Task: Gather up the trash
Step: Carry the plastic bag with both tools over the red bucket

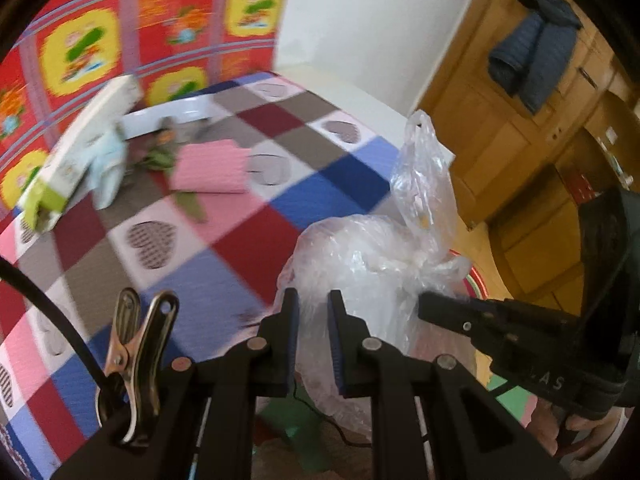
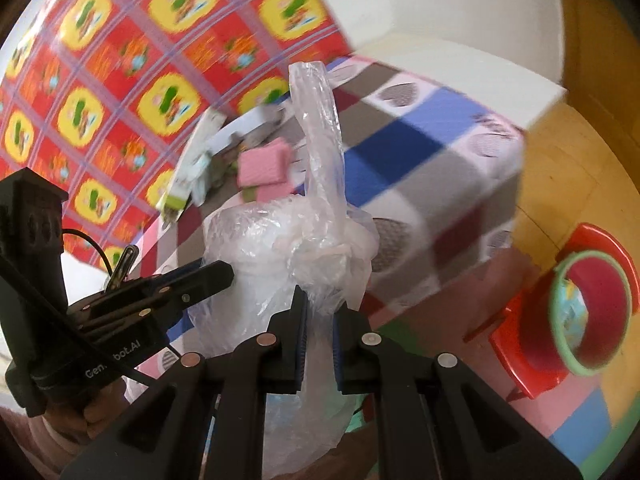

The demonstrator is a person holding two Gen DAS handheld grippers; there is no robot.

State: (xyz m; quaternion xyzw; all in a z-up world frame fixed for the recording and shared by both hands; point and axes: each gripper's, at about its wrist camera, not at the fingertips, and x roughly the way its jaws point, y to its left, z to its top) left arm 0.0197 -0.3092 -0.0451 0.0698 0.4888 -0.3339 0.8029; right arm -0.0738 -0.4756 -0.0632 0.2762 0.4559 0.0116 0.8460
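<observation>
A clear plastic bag (image 1: 360, 248) with knotted handles hangs just off the edge of the checked tablecloth (image 1: 224, 240). My left gripper (image 1: 316, 312) is shut on the bag's lower left part. My right gripper (image 2: 320, 316) is shut on the bag (image 2: 280, 232) just under the knot, and one long handle stands up above it. Each gripper shows in the other's view: the right gripper (image 1: 480, 320) at the bag's right side, the left gripper (image 2: 192, 280) at its left. On the table lie a white and green carton (image 1: 76, 156), a pink cloth (image 1: 212, 166) and green scraps (image 1: 160, 156).
A white tray (image 1: 168, 114) and a pale blue packet (image 1: 106, 168) lie at the table's far side, against a red patterned wall covering. A red stool (image 2: 532, 352) carrying a green-rimmed basin (image 2: 592, 308) stands on the floor to the right. A blue jacket (image 1: 532, 48) hangs on a wooden door.
</observation>
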